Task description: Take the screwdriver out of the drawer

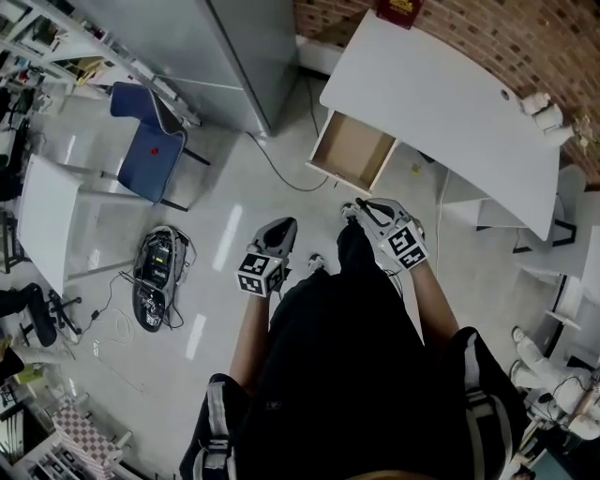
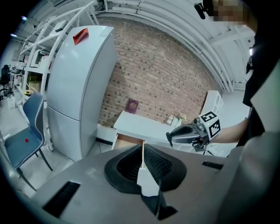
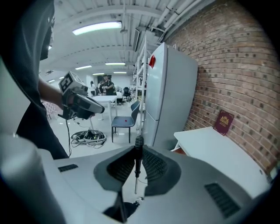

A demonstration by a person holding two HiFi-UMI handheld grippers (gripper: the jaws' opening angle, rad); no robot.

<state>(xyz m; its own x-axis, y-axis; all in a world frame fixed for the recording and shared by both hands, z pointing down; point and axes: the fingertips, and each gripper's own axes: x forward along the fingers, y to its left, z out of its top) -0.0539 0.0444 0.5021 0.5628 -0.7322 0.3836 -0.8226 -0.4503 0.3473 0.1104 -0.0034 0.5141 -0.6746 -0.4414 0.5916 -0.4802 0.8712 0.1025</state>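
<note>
In the right gripper view my right gripper [image 3: 137, 162] is shut on the screwdriver [image 3: 138, 151]. Its black handle stands up between the jaws and its thin metal shaft points down. In the head view that gripper [image 1: 367, 214] is held in front of me, a short way from the open wooden drawer [image 1: 349, 152] under the white desk [image 1: 441, 103]. The drawer's inside looks bare. My left gripper [image 1: 278, 236] hangs to the left at about the same height. Its jaws [image 2: 142, 156] are shut with nothing between them.
A tall grey fridge [image 1: 234, 47] stands left of the desk, with a blue chair [image 1: 145, 141] and a white table [image 1: 47, 220] further left. A bundle of cables and gear [image 1: 155, 277] lies on the floor. A red book [image 1: 398, 9] leans at the desk's back.
</note>
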